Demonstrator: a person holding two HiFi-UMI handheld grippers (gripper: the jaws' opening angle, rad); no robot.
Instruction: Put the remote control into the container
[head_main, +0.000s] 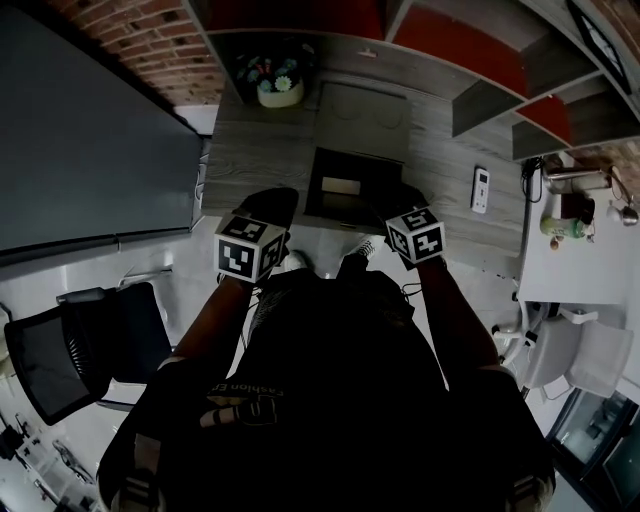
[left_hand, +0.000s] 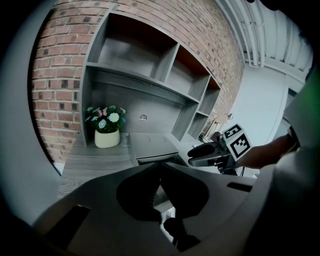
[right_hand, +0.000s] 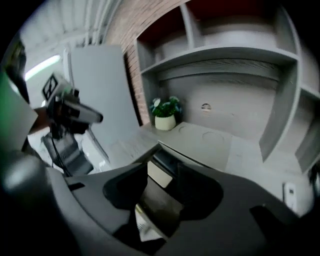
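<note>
A white remote control (head_main: 480, 190) lies flat on the grey desk, to the right of a dark open compartment (head_main: 345, 195) set in the desktop. It also shows small at the right edge of the right gripper view, as the remote (right_hand: 289, 192). My left gripper (head_main: 272, 202) hovers at the compartment's left front corner, its jaws closed tip to tip with nothing between them. At the right front corner my right gripper (head_main: 405, 200) is open and empty, well short of the remote. Through its jaws I see the compartment (right_hand: 161, 172).
A potted flower (head_main: 280, 90) stands at the desk's back left under wall shelves (head_main: 480, 100). A dark panel (head_main: 90, 130) flanks the desk on the left, and a black chair (head_main: 70, 350) sits below it. A white side table (head_main: 570, 250) with small items stands at the right.
</note>
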